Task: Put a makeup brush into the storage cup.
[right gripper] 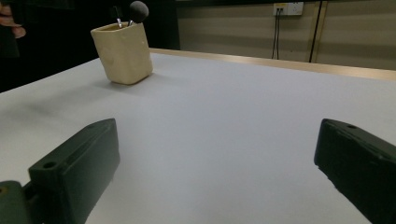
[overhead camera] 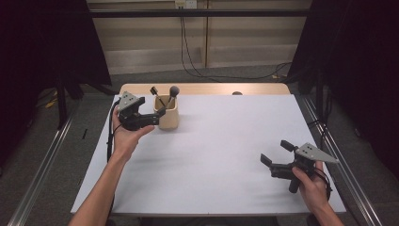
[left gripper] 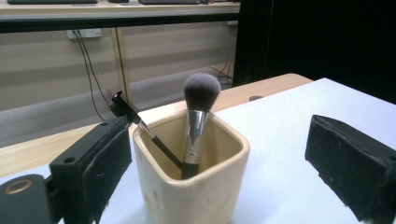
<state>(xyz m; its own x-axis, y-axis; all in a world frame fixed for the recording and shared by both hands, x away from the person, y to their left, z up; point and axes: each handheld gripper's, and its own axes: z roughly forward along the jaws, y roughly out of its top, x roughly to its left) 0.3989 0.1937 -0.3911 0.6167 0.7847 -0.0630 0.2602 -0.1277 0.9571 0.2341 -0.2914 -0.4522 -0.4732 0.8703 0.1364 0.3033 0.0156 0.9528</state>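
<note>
Nearest the high camera are the person's two forearms, rising from the bottom edge. At the near right corner of the white table (overhead camera: 211,155) the right claw (overhead camera: 275,153) is held just above the surface, jaws spread wide with nothing between them. Its own view confirms this: the two black jaws stand far apart over bare white tabletop, and far off at upper left it catches the cream cup (right gripper: 123,52) with a dark brush head poking above the rim.

Farther back, near the table's far left corner, the left claw (overhead camera: 157,114) sits in the left hand (overhead camera: 126,137), pointing sideways at the cream cup (overhead camera: 167,112). From above, its tip seems to meet the cup's left wall, and whether it touches is hard to tell. The left gripper view settles it: the jaws are released, standing wide on either side of the cup (left gripper: 191,186), with a clear gap on the right and the left pad close beside the wall.

That view also shows what the others blur. Inside the cup stand a powder brush (left gripper: 200,116), fluffy grey head up, with a silver ferrule, and a thin black brush (left gripper: 140,123), leaning left over the rim. The high view shows both brushes as small dark shapes.

Beyond the white sheet, a strip of bare wood marks the table's far edge, then grey floor, cables and a panelled wall.
</note>
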